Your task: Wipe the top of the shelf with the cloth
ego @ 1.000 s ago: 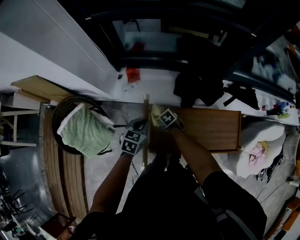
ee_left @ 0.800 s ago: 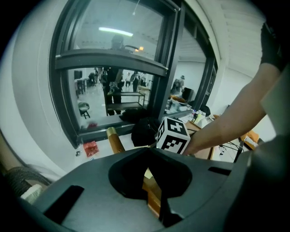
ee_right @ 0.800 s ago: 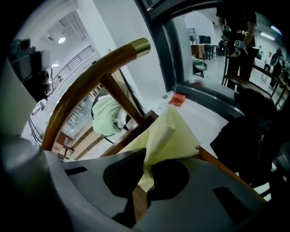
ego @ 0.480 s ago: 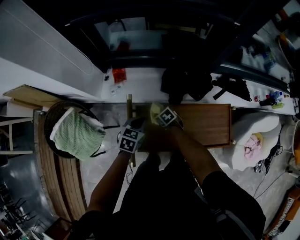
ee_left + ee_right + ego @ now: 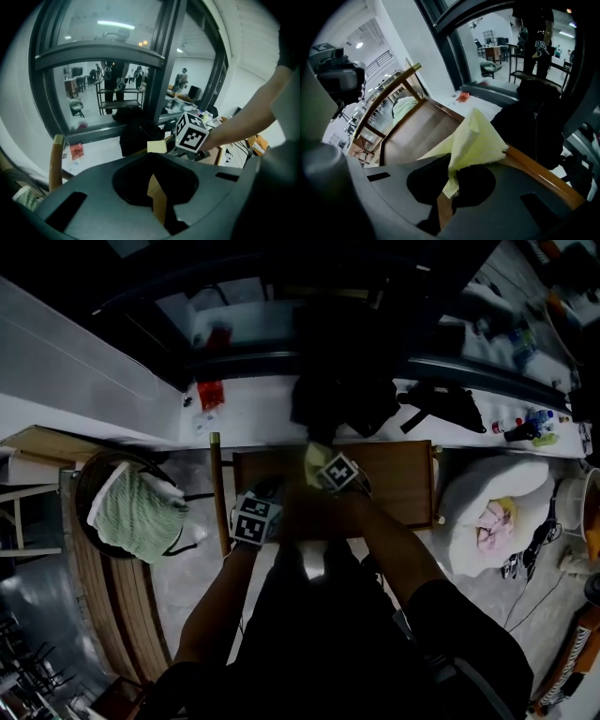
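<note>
1. cloth (image 5: pixel 476 140): pale yellow and rumpled, clamped in my right tool (image 5: pixel 443 201). it rises out of the closed jaws in a crumpled peak, and its upper edge lies against the wooden rim of the shelf (image 5: pixel 403 488).
2. from the head view, the cloth sits at the far edge of the shelf's brown top, left of its middle. the right part of that top is bare wood.
3. my left tool (image 5: pixel 158 201) is at the shelf's near left corner, just beside the right one. its jaws are narrow, and only a thin wedge of wood shows in the slit between them. i can't tell whether they pinch that wood or merely sit over it.
4. in the left gripper view, the right tool's marker cube is up ahead and to the right, with a corner of the yellow cloth just beside it.
5. left of the shelf stands a round dark basket (image 5: pixel 89 486) with green fabric (image 5: pixel 136 517) heaped inside.
6. beyond the shelf runs a white ledge (image 5: pixel 253 413) below a dark-framed window (image 5: pixel 112 70). a black bag (image 5: pixel 337 395) is slumped on the ledge, close to the shelf's far edge.
</note>
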`<control>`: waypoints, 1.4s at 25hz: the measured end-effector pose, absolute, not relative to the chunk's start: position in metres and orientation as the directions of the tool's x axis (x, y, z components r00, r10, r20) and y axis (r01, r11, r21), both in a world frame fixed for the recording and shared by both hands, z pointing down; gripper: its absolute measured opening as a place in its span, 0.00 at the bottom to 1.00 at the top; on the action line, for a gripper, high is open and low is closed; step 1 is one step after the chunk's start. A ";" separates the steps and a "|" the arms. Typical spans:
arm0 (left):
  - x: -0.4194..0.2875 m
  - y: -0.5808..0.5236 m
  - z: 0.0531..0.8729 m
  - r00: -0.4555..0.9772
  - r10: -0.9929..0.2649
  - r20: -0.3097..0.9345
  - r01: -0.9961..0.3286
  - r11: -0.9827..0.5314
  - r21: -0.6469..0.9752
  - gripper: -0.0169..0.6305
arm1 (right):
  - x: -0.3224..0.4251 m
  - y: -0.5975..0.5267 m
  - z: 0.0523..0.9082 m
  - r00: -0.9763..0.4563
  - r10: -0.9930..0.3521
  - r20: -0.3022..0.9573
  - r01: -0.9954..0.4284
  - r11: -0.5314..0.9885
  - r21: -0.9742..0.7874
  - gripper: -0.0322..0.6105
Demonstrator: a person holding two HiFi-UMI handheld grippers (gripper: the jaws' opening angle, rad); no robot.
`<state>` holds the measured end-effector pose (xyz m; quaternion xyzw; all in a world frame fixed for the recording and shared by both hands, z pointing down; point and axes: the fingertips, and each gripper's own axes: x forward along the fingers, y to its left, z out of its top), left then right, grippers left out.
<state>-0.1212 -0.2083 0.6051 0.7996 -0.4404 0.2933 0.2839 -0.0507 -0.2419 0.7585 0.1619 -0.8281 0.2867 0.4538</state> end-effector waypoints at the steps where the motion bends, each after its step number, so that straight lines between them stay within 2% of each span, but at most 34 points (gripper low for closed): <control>1: -0.112 -0.208 0.606 0.445 -0.533 0.720 -0.867 -0.456 0.199 0.04 | -0.039 -0.244 0.759 -0.529 -0.015 0.848 -0.534 0.783 -0.319 0.10; 10: -0.038 -0.207 0.619 0.490 -0.482 0.726 -0.833 -0.505 0.227 0.04 | 0.076 -0.264 0.758 -0.471 -0.079 0.879 -0.604 0.754 -0.256 0.10; 21: 0.020 -0.217 0.621 0.527 -0.462 0.713 -0.800 -0.554 0.232 0.04 | 0.180 -0.281 0.756 -0.429 -0.161 0.889 -0.695 0.687 -0.211 0.10; 29: 0.032 -0.203 0.630 0.537 -0.447 0.716 -0.792 -0.559 0.245 0.04 | 0.242 -0.295 0.755 -0.361 -0.238 0.902 -0.783 0.602 -0.154 0.10; 35: 0.035 -0.195 0.631 0.541 -0.443 0.715 -0.788 -0.564 0.248 0.04 | 0.270 -0.294 0.750 -0.322 -0.244 0.915 -0.834 0.530 -0.152 0.10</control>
